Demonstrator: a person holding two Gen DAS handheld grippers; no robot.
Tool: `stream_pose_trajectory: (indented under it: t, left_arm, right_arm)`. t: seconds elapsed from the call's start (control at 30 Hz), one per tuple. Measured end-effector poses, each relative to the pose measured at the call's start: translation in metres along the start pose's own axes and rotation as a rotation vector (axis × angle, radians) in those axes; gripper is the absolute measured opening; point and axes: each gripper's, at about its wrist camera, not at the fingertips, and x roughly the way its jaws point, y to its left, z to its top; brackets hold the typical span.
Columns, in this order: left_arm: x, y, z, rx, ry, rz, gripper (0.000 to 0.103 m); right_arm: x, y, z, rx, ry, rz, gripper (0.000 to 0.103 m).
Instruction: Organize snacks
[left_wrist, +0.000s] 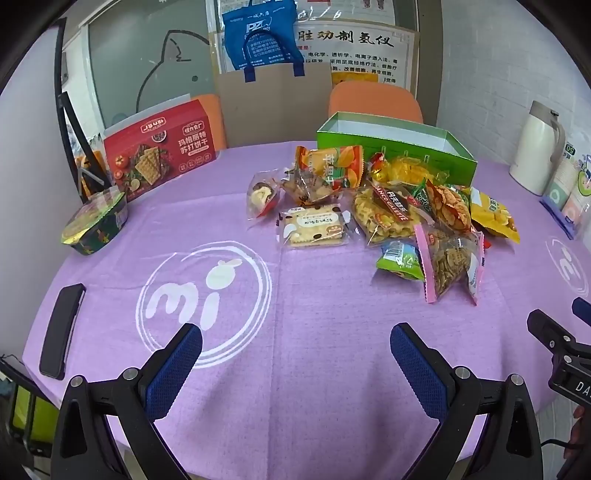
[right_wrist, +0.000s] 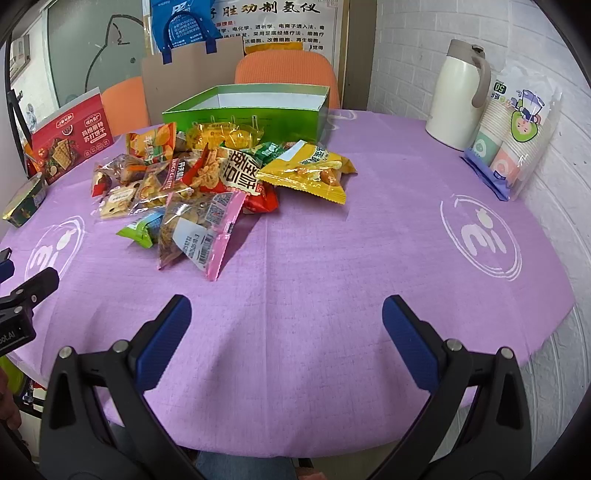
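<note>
A heap of snack packets (left_wrist: 388, 210) lies on the purple tablecloth (left_wrist: 314, 314), in front of an open green box (left_wrist: 399, 147) with a white inside. The heap also shows in the right wrist view (right_wrist: 207, 184), with the green box (right_wrist: 251, 110) behind it. A pink-edged packet (right_wrist: 199, 232) is nearest. A yellow packet (right_wrist: 314, 173) lies at the heap's right. My left gripper (left_wrist: 295, 343) is open and empty, low over the cloth near the front edge. My right gripper (right_wrist: 286, 314) is open and empty, likewise apart from the heap.
A red cracker box (left_wrist: 159, 147) and a dark round tub (left_wrist: 96, 225) stand at the left. A black phone-like slab (left_wrist: 61, 328) lies at the front left. A white thermos (right_wrist: 458, 96) and a pack of paper cups (right_wrist: 517, 140) stand at the right. Orange chairs (right_wrist: 288, 70) stand behind the table.
</note>
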Motion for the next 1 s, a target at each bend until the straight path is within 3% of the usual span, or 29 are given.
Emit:
stream_pose_trajectory:
  t: [1.0]
  left_arm:
    - [0.0034,-0.0014,-0.0001,-0.007,0.002,-0.001,0.103]
  right_arm:
    - [0.0063,0.003,0.0013,0.004,0.013,0.002,0.103]
